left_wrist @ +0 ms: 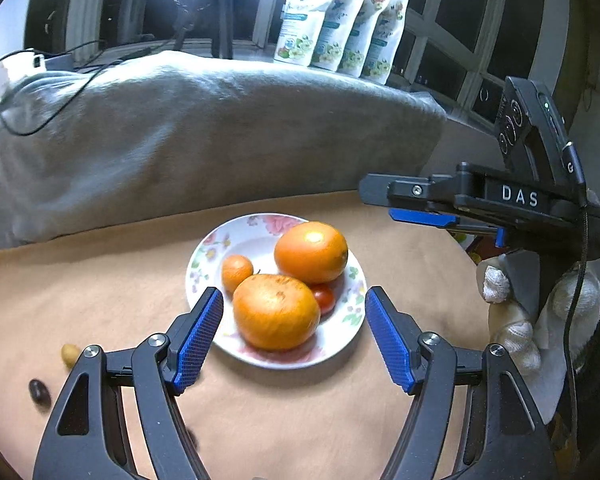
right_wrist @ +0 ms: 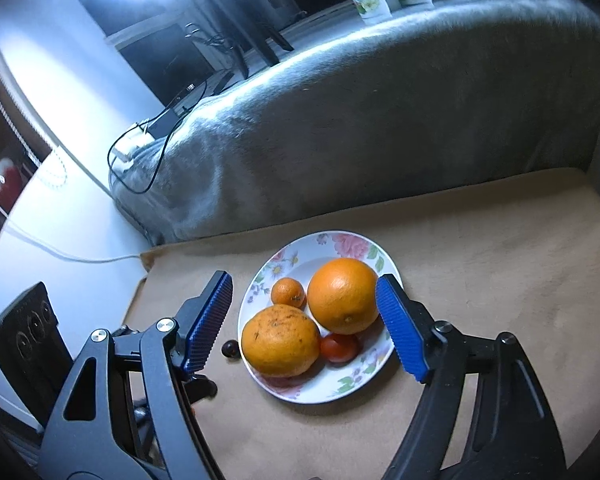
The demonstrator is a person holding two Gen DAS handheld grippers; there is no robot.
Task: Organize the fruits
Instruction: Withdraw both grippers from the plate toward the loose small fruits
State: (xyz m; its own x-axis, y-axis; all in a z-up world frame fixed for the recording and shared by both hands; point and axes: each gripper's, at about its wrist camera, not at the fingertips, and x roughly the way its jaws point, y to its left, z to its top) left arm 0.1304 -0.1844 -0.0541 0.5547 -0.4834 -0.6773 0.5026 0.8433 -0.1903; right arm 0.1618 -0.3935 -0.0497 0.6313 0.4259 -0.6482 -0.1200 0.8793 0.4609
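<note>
Both tools hang released above the flowered plate (left_wrist: 204, 248), nothing between their jaws. Left of the plate, a yellowish fruit (left_wrist: 69, 354) and a dark one (left_wrist: 39, 393) lie on the counter (left_wrist: 100, 280). On the plate: small orange (left_wrist: 237, 272), two big oranges, a tomato (left_wrist: 323, 298). Left tool (left_wrist: 294, 334) frames the nearer big orange (left_wrist: 275, 311); right tool (right_wrist: 304, 326) frames the farther one (right_wrist: 343, 295).

Between the blue, ribbed pads of the black left gripper (left_wrist: 294, 336) sits a white plate (left_wrist: 216, 248) rimmed with pink roses and green leaves, carrying two large oranges, one clean bright orange (left_wrist: 311, 252) and one speckled with brown (left_wrist: 276, 311), a small orange mandarin (left_wrist: 237, 272) and a red tomato (left_wrist: 324, 298). The cloth (left_wrist: 100, 292) beneath is plain tan, the blanket (left_wrist: 204, 132) beyond it grey. Left of that gripper lie a yellowish fruit (left_wrist: 69, 354) and a dark purple one (left_wrist: 39, 392); to its right, a white glove (left_wrist: 516, 320).
</note>
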